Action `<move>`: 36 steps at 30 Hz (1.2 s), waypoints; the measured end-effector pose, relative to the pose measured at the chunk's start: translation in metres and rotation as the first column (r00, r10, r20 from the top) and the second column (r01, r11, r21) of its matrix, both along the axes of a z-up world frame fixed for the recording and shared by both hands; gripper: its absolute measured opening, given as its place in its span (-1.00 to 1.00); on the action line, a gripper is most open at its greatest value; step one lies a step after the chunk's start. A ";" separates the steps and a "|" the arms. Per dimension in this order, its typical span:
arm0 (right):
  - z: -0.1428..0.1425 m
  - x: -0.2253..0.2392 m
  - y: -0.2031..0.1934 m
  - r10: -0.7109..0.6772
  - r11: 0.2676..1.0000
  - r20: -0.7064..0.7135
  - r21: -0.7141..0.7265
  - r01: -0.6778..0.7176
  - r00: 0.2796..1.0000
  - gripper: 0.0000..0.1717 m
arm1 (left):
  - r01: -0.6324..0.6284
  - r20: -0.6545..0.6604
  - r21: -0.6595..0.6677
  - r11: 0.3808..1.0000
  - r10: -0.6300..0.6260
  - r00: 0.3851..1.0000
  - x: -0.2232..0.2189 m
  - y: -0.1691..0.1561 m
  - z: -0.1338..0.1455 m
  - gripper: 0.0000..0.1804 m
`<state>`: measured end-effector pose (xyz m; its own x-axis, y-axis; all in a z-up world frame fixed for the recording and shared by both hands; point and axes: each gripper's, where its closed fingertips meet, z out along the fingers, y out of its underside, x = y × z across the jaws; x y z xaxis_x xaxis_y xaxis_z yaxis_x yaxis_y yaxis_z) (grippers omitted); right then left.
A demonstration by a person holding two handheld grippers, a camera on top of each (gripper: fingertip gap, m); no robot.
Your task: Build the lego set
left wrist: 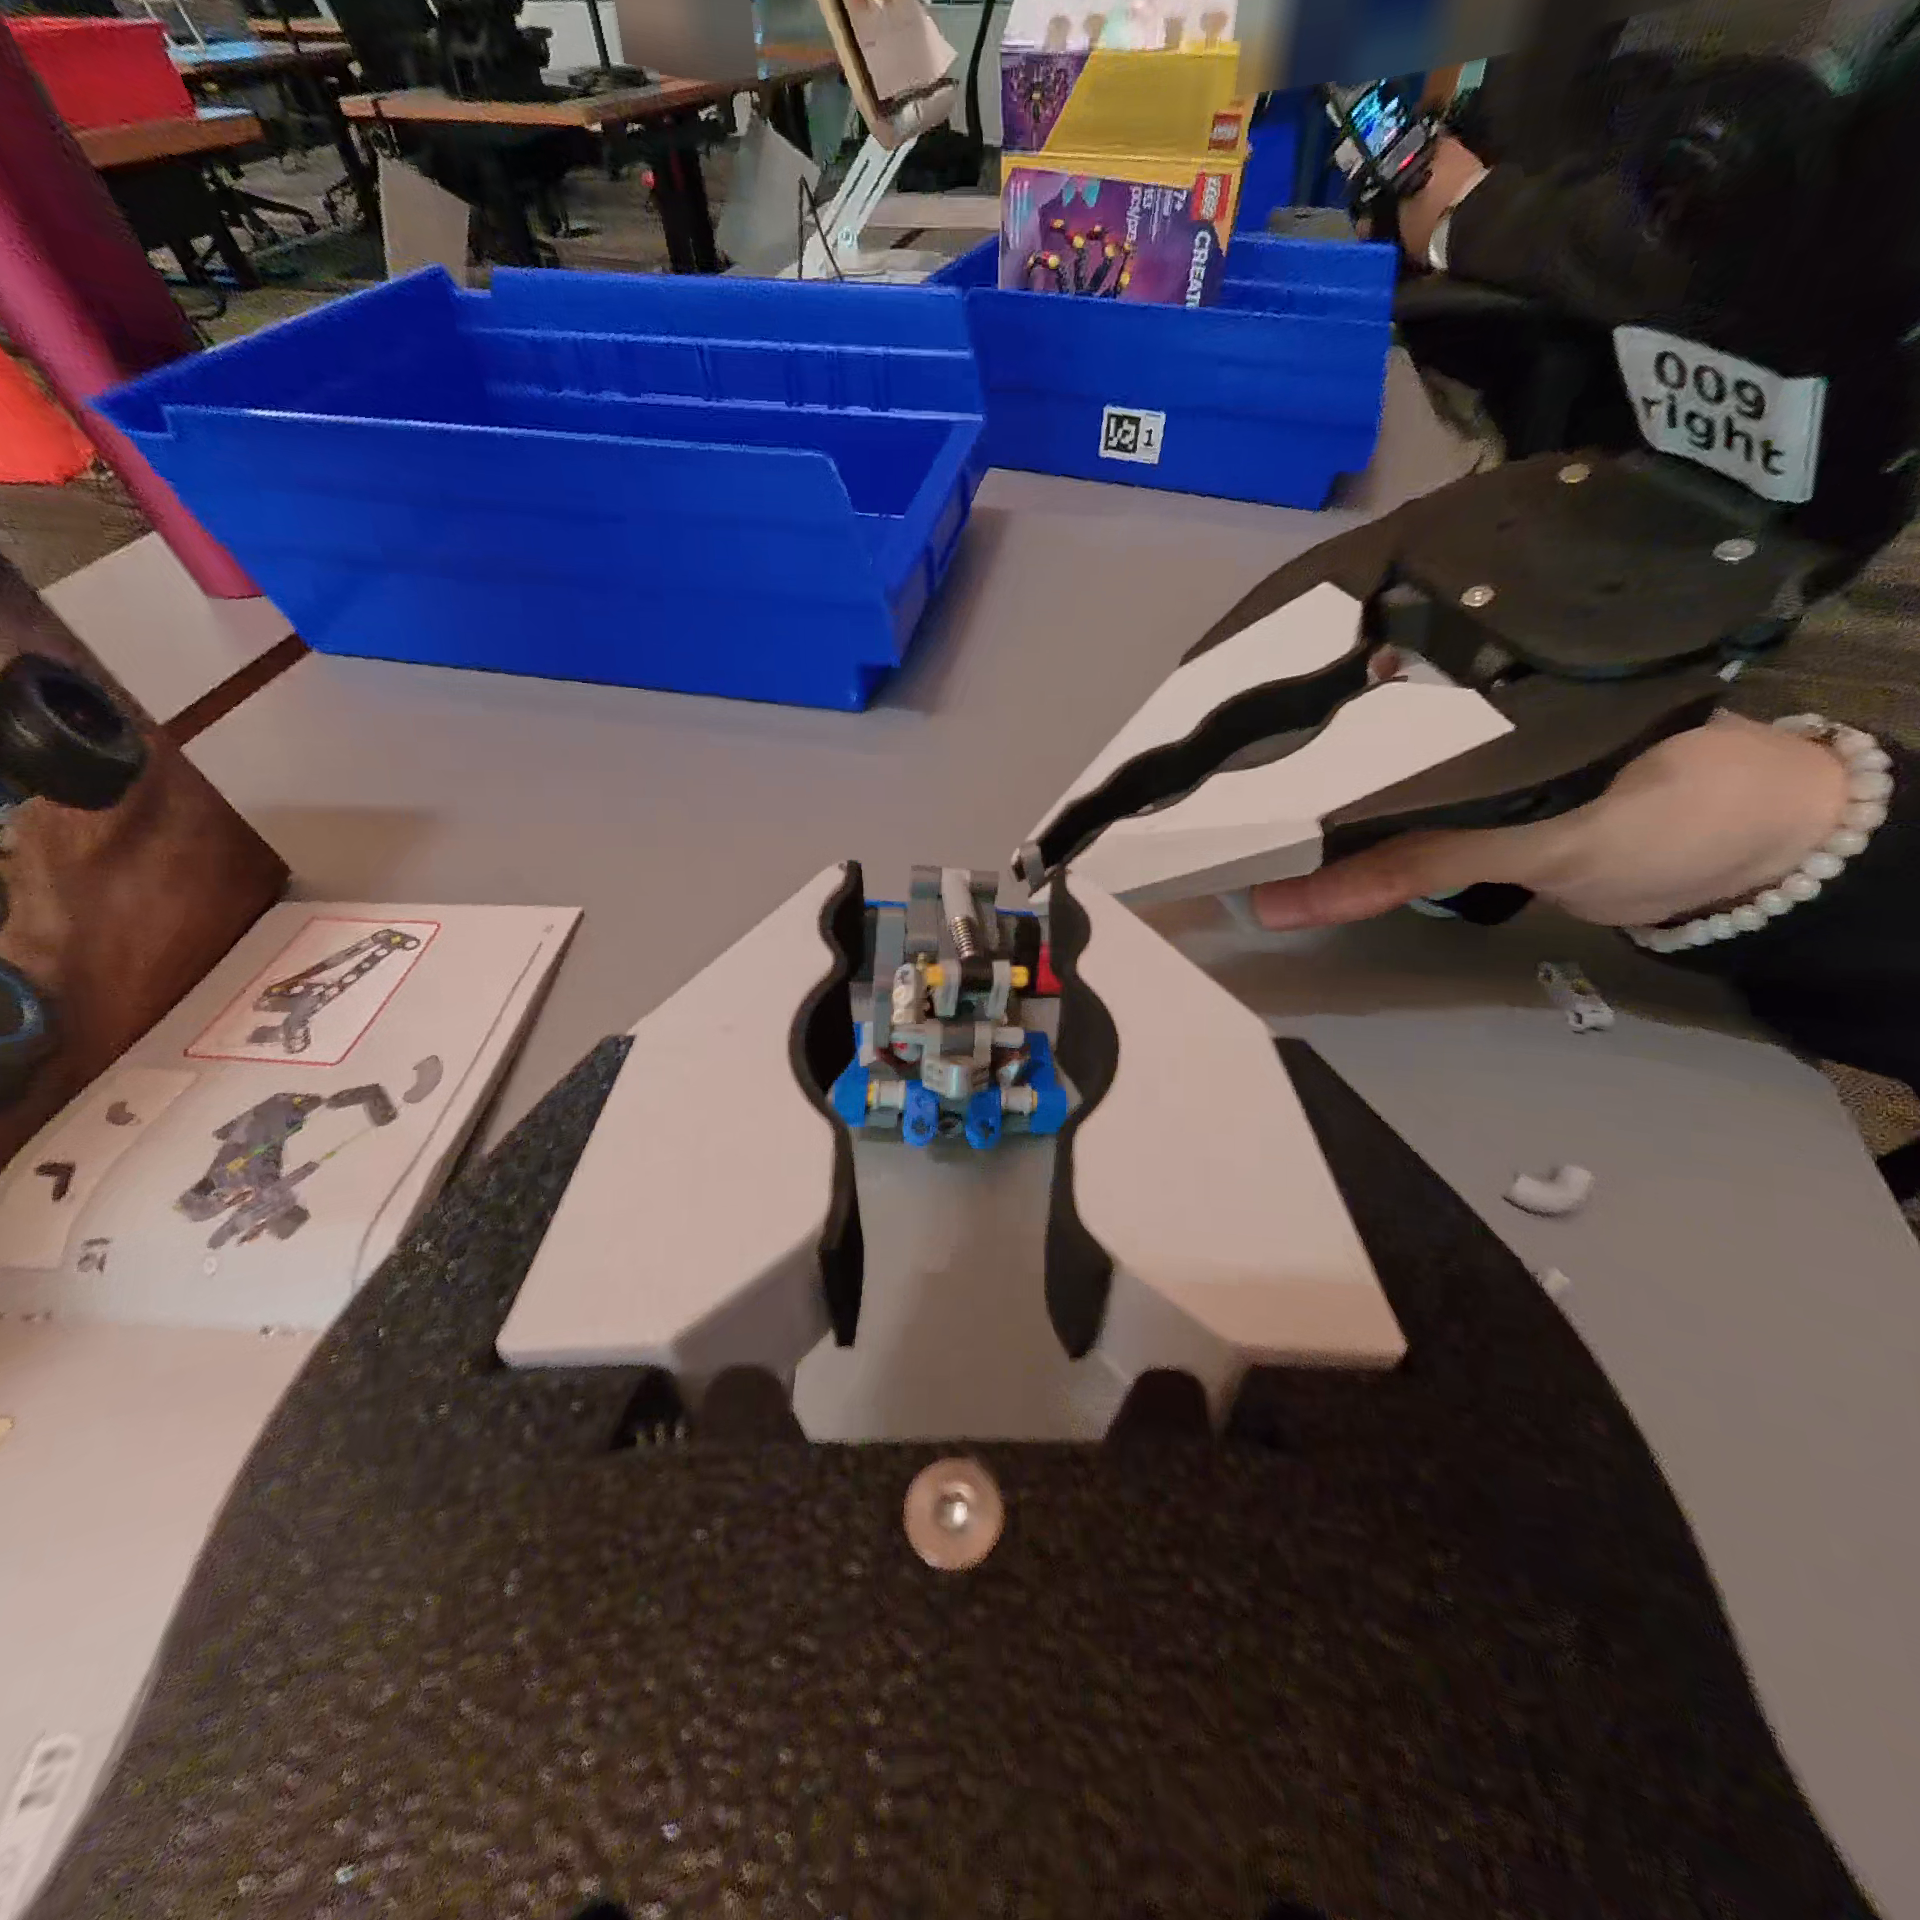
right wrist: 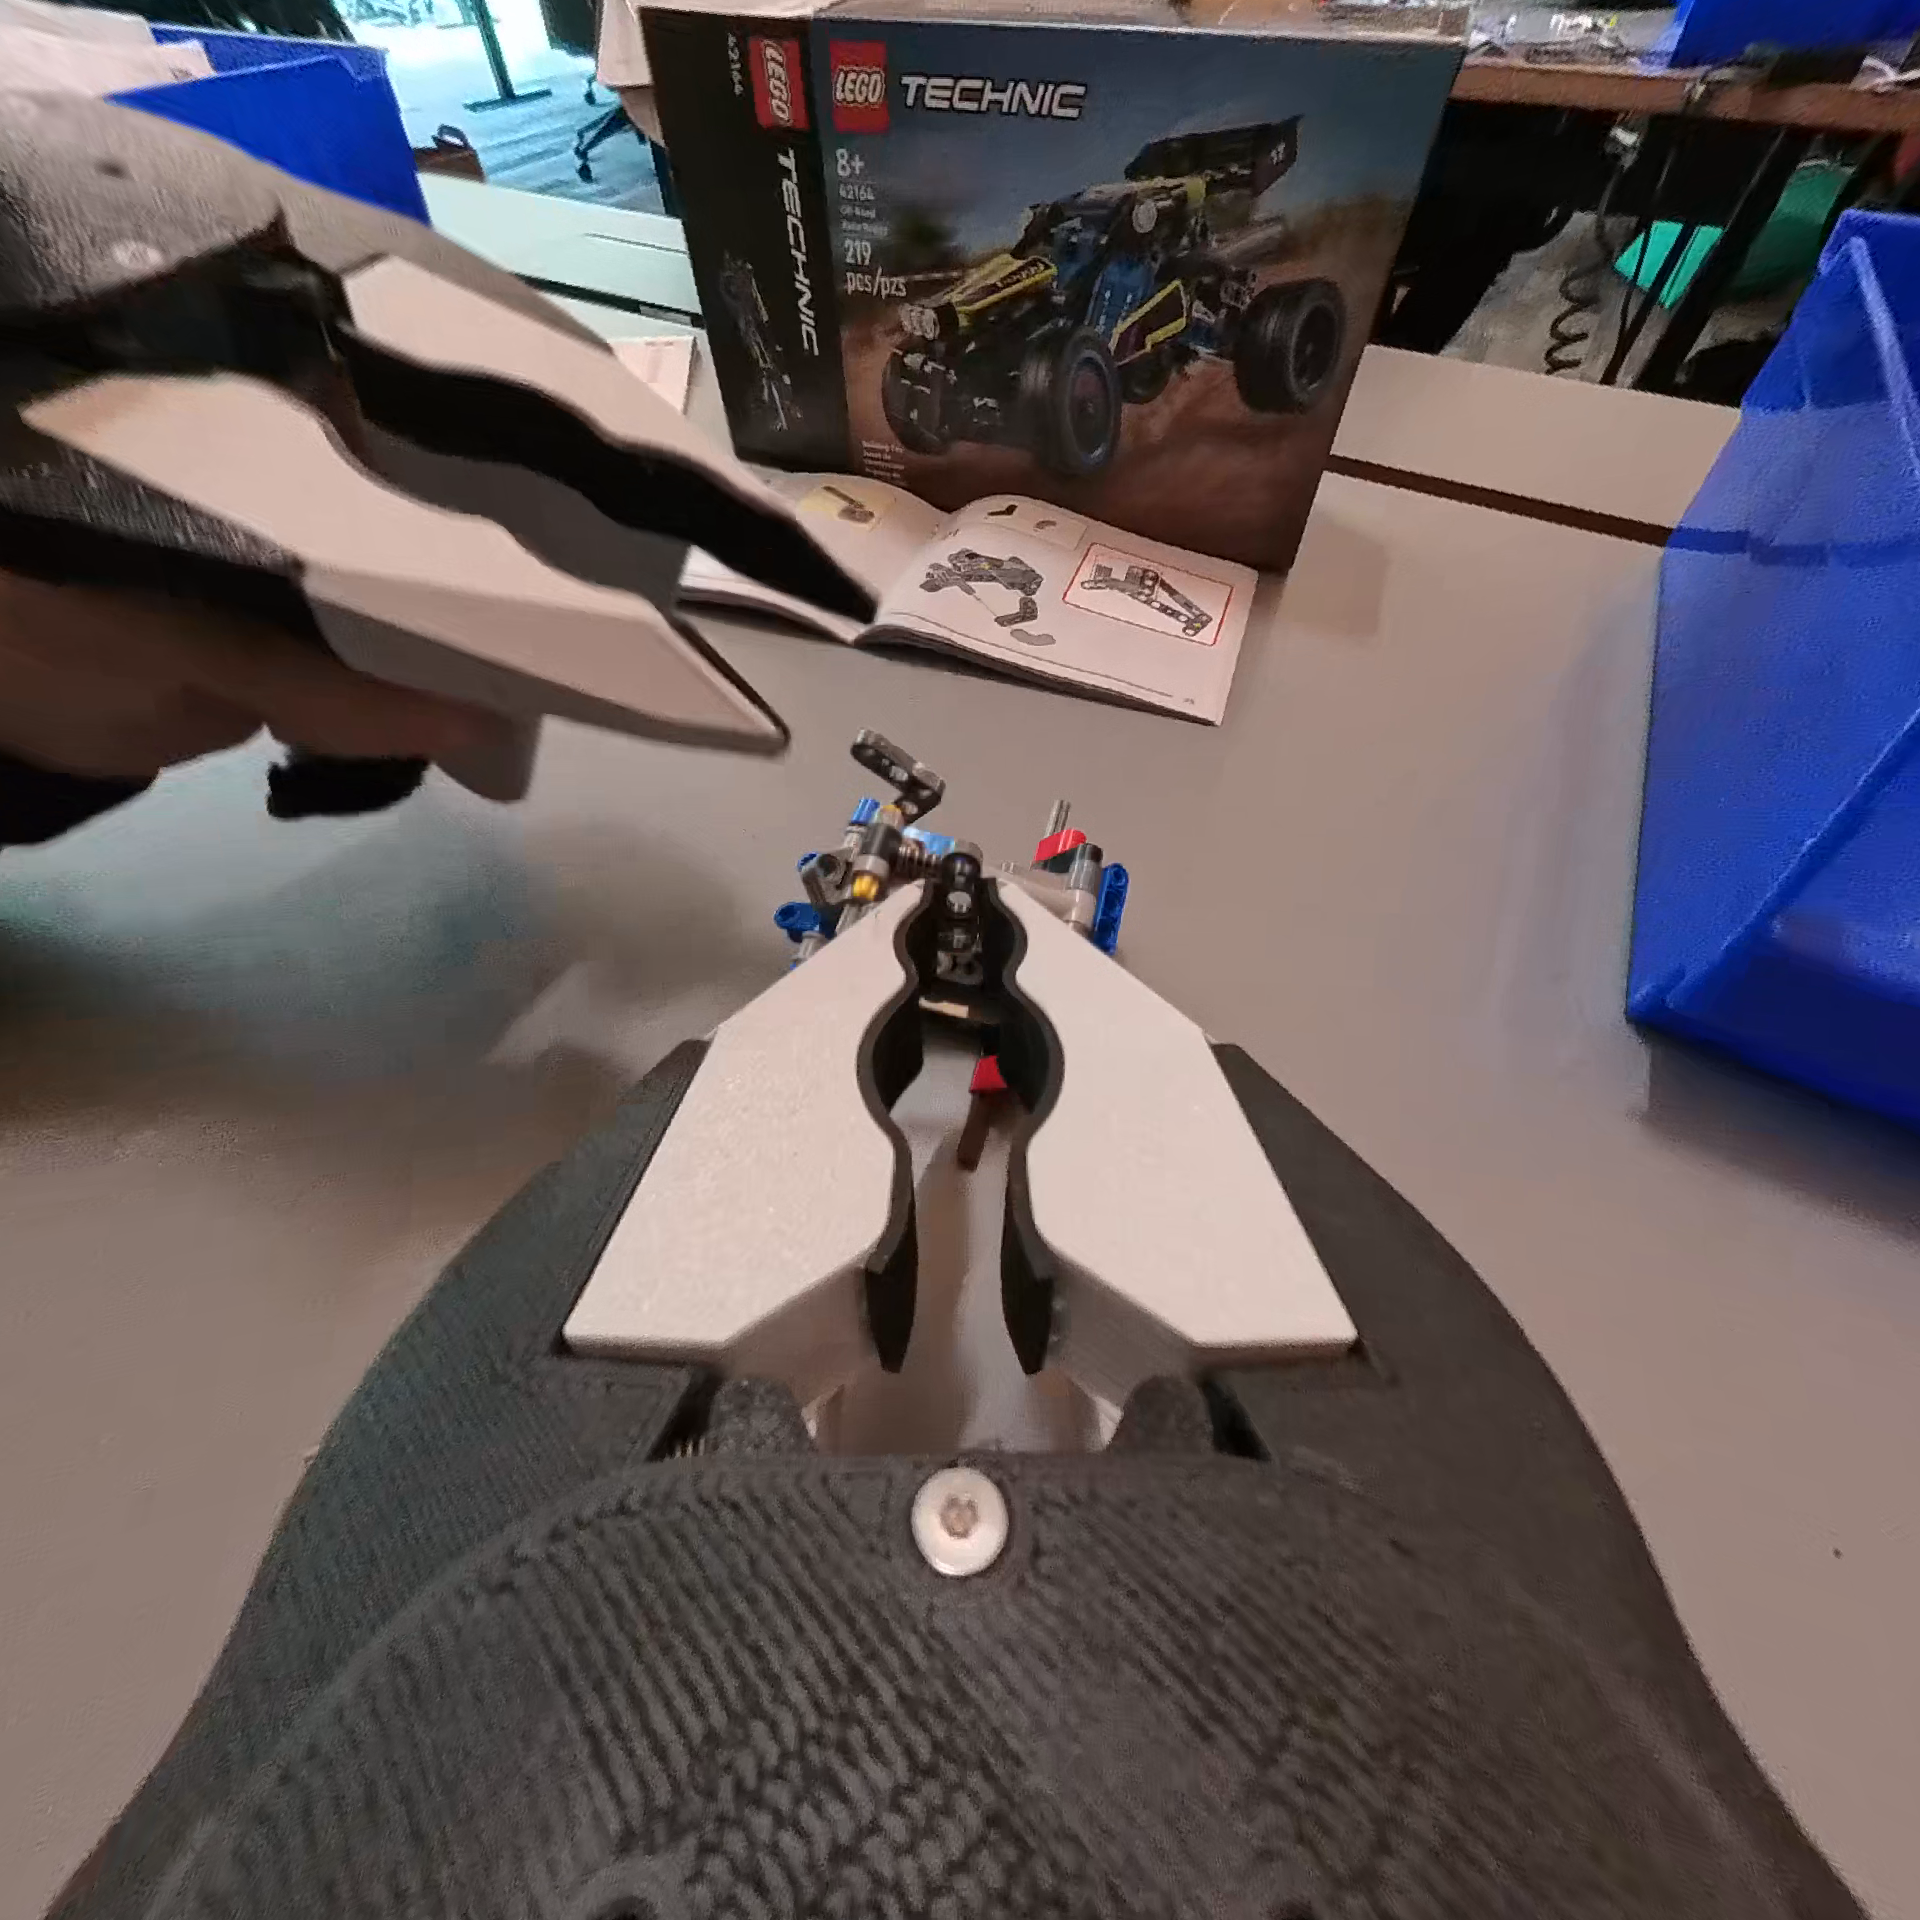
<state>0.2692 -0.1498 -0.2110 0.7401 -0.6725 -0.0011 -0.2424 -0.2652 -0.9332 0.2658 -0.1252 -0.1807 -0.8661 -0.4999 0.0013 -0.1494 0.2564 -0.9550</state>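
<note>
A small brick assembly [left wrist: 951, 1018] of grey, blue, black and red parts with a metal spring sits low at the grey table [left wrist: 644, 790]. My left gripper [left wrist: 954, 878] is open. The assembly shows between its fingers, but they do not press on it. In the right wrist view the left gripper [right wrist: 821, 675] is raised to the left of the assembly [right wrist: 894, 842], with its fingers apart. My right gripper [right wrist: 961, 883] is shut on a thin black part at the top of the assembly. In the left wrist view the right gripper [left wrist: 1034, 868] reaches the assembly's far right side.
Two blue bins [left wrist: 582, 540] [left wrist: 1195, 384] stand at the back, and one holds a purple box [left wrist: 1117, 234]. An open instruction booklet [left wrist: 291, 1070] [right wrist: 1070, 603] lies by the set's box [right wrist: 1039, 281]. Another blue bin [right wrist: 1797, 675] stands on the right. Loose small white pieces [left wrist: 1548, 1190] lie on the table. One gripper's finger ends stand about 5 cm off the other's.
</note>
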 end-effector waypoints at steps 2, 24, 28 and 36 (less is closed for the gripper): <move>0.003 -0.001 -0.002 -0.005 1.000 0.013 0.001 0.005 1.000 -0.95 | 0.004 -0.004 0.019 1.000 -0.004 1.000 0.000 0.014 0.001 -0.65; -0.013 -0.020 -0.014 -0.020 0.999 -0.077 -0.042 0.016 0.997 -0.95 | 0.130 0.281 0.815 0.565 -0.581 0.764 0.002 -0.007 -0.035 -0.73; -0.013 -0.022 -0.015 -0.012 0.999 -0.082 -0.044 0.009 0.997 -0.95 | 0.174 0.219 0.849 0.499 -0.632 0.744 0.003 -0.014 -0.038 -0.91; -0.011 -0.022 -0.016 0.006 1.000 -0.108 0.000 -0.006 0.994 -0.95 | 0.121 0.286 0.842 0.525 -0.626 0.726 0.035 -0.046 -0.013 -1.00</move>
